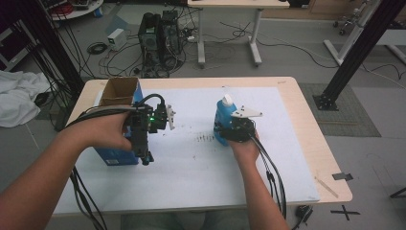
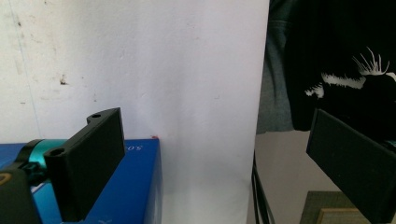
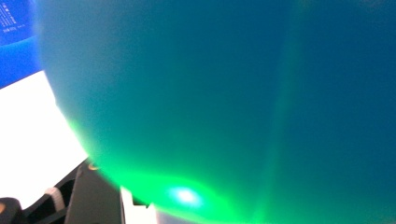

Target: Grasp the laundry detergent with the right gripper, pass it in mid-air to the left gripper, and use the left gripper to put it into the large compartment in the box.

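The left hand-held gripper (image 1: 168, 118) is a black block with a green light on its body, flat black jaw plates with small screw holes, a teal part behind one jaw and black cables trailing back. The right hand-held gripper (image 1: 229, 128) is black too, topped by a grey three-cornered plate, with cables trailing. Both forearms are bare.

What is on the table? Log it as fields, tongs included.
left tongs: open, empty, beside the blue box
right tongs: around the blue bottle, grip unclear
blue bottle: upright, white cap
blue box: top open, at the left edge of the white sheet
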